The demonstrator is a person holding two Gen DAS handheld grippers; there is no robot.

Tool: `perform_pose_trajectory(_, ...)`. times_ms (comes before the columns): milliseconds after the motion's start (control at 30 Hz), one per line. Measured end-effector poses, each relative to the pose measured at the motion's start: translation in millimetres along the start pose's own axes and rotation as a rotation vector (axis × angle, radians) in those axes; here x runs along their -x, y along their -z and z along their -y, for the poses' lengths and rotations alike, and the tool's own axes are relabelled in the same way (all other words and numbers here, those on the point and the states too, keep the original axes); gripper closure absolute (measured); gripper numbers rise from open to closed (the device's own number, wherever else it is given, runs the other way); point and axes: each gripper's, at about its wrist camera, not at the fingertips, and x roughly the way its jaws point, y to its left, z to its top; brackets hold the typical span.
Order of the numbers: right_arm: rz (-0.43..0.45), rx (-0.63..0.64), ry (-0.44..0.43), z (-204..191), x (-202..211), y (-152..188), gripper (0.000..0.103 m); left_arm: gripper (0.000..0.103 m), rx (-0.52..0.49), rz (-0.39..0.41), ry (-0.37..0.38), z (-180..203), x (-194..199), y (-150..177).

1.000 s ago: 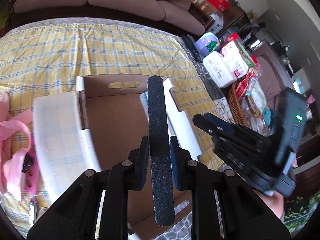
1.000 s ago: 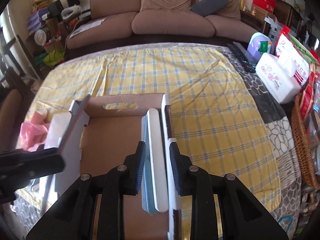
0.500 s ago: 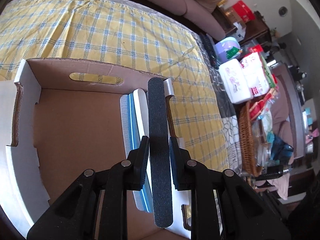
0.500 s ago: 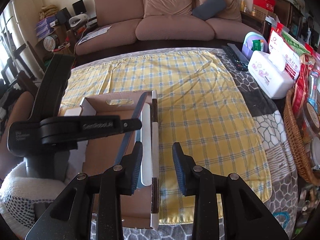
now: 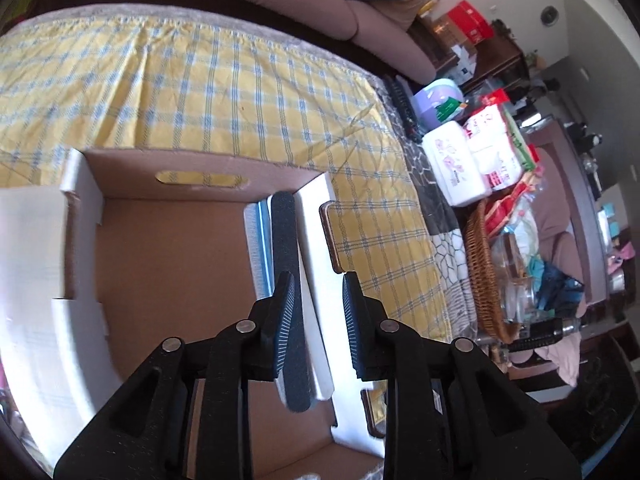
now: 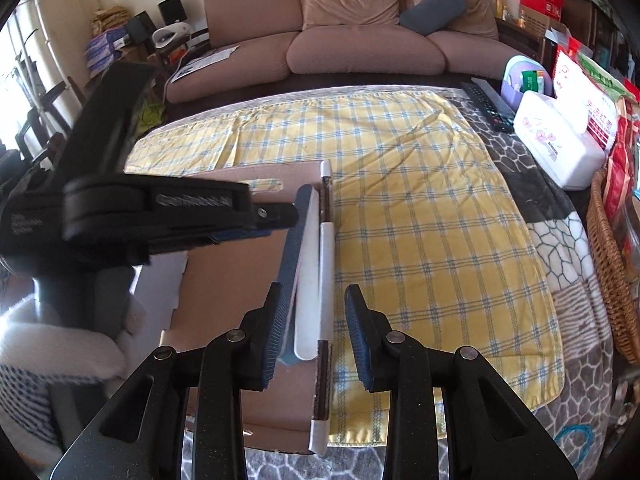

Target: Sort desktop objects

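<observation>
Left wrist view: left gripper (image 5: 316,324) fingers opening, releasing black nail file (image 5: 289,300); file leaning against right wall inside cardboard box (image 5: 168,272), at 12 o'clock from fingers, beside white-and-blue file (image 5: 260,248). A second ago file was clamped upright between fingers; now only left pad near it.

Right wrist view: right gripper (image 6: 314,334) fingers spread, empty; a second ago gripping white-and-blue file (image 6: 306,280), now resting in box. Left gripper crossing at 9 o'clock. Both files look boxed; nothing more seen on yellow checked cloth (image 6: 420,220).
</observation>
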Motion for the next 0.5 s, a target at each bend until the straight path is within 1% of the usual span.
perform_pose_trajectory(67, 0.005, 0.014, -0.013, -7, -1, 0, 0.072, 0.066, -0.039, 0.014, -0.001, 2, 19, 0)
perform_pose_trajectory(100, 0.001, 0.019, -0.017, -12, -3, 0, 0.072, 0.064, -0.062, 0.024, -0.005, 3, 30, 2)
perform_pose_trajectory(167, -0.004, 0.036, -0.024, -21, -7, -1, 0.073, 0.053, -0.105, 0.051, -0.014, 2, 52, 5)
perform_pose_trajectory(200, -0.008, 0.051, -0.016, -27, -10, -1, 0.073, 0.051, -0.125, 0.066, -0.023, 1, 62, 8)
perform_pose_trajectory(233, -0.014, 0.069, -0.006, -32, -15, -1, 0.073, 0.046, -0.144, 0.076, -0.036, -1, 71, 11)
perform_pose_trajectory(333, -0.051, 0.11, 0.027, -48, -32, 1, 0.074, 0.038, -0.191, 0.085, -0.045, -11, 94, 21)
perform_pose_trajectory(400, -0.068, 0.107, 0.03, -55, -39, 3, 0.074, 0.027, -0.229, 0.092, -0.074, -21, 109, 30)
perform_pose_trajectory(433, -0.07, 0.1, 0.025, -58, -40, 3, 0.074, 0.016, -0.253, 0.092, -0.095, -24, 115, 34)
perform_pose_trajectory(467, -0.066, 0.092, 0.02, -61, -38, 3, 0.073, 0.007, -0.278, 0.09, -0.123, -28, 120, 40)
perform_pose_trajectory(500, -0.059, 0.088, 0.011, -65, -37, 3, 0.07, 0.005, -0.296, 0.094, -0.148, -32, 125, 45)
